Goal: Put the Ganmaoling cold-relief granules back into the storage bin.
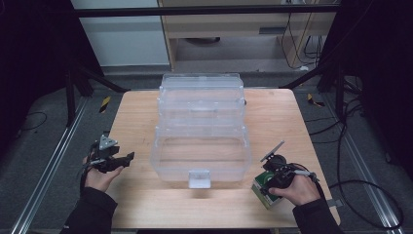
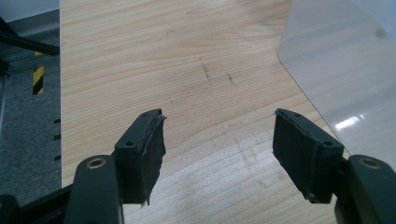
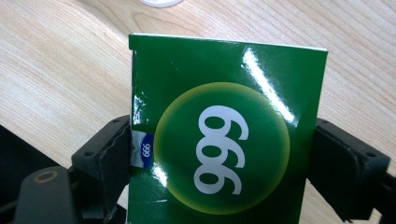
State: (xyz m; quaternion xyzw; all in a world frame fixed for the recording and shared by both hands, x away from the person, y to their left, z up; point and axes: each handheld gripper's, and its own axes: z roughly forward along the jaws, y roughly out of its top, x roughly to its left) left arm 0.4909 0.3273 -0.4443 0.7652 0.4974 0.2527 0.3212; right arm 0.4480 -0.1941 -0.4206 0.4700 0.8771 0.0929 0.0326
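The table is the biggest thing before me, pale wood with dark floor on every side. In its middle stands the bin, a clear plastic box in stepped tiers, its front tier open at the top and a small latch tab hanging at the near edge. In my left gripper view a corner of that bin shows at the upper right, above the right-hand jaw, with bare wood between.

Next down in size is the box, a green carton lying on the table near its front right corner, well apart from the bin's right front corner. In my right gripper view its glossy top face shows a yellow-green circle with white numerals and a small blue label at one edge.

My right gripper is down over the box with my hand behind it. Its jaws stand on either side of the carton's long edges, the left pad at the blue label and the right pad against the opposite edge; they look pressed to it, so I read them as clamped on the box, which rests on the wood.

My left gripper sits by the table's left edge, beside the bin. Its jaws are spread wide with bare wood between them.
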